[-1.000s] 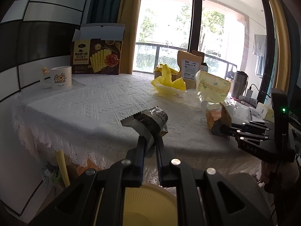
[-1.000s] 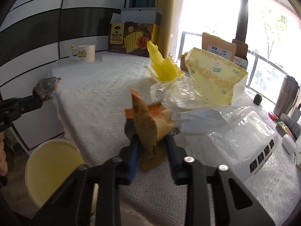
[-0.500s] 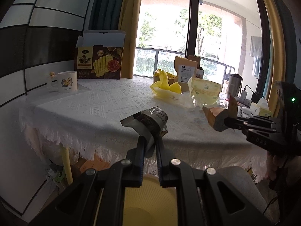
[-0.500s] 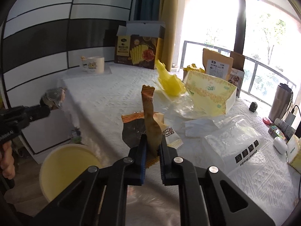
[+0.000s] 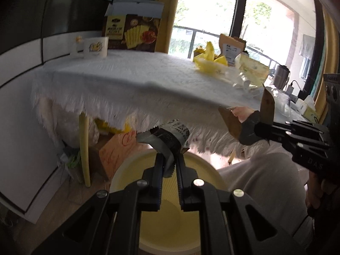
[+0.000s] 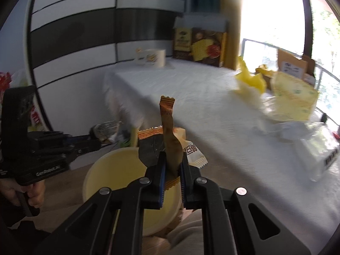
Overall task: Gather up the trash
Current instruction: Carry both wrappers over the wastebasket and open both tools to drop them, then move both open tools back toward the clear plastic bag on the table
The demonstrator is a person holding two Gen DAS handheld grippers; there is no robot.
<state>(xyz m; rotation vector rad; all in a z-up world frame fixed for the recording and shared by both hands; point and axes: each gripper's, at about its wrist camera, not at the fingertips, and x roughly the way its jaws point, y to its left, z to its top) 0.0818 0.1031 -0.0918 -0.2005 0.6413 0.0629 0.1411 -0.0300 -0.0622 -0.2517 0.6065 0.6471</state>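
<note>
Mug point(image 5: 95, 47), glossy white with cartoon print, stands at left on lacy white tablecloth point(image 5: 136, 74), beside brown cracker box point(image 5: 132, 33). Left gripper point(image 5: 169, 162) clamped on crinkled dark foil wrapper point(image 5: 167, 137), held above round pale-yellow plastic bin point(image 5: 170, 223) on floor. Right gripper point(image 6: 172, 165) pinches tan and orange snack wrappers point(image 6: 170, 131), serrated edges, white one printed with Chinese characters, over bin rim beside table edge.

Pale yellow bin point(image 5: 208, 170), black grippers; silvery-dark wrapper point(image 5: 167, 138) left, orange-brown wrapper point(image 6: 170, 136) right, white lacy tablecloth point(image 5: 138, 74), far mug point(image 5: 95, 47) possibly white with yellow print.
</note>
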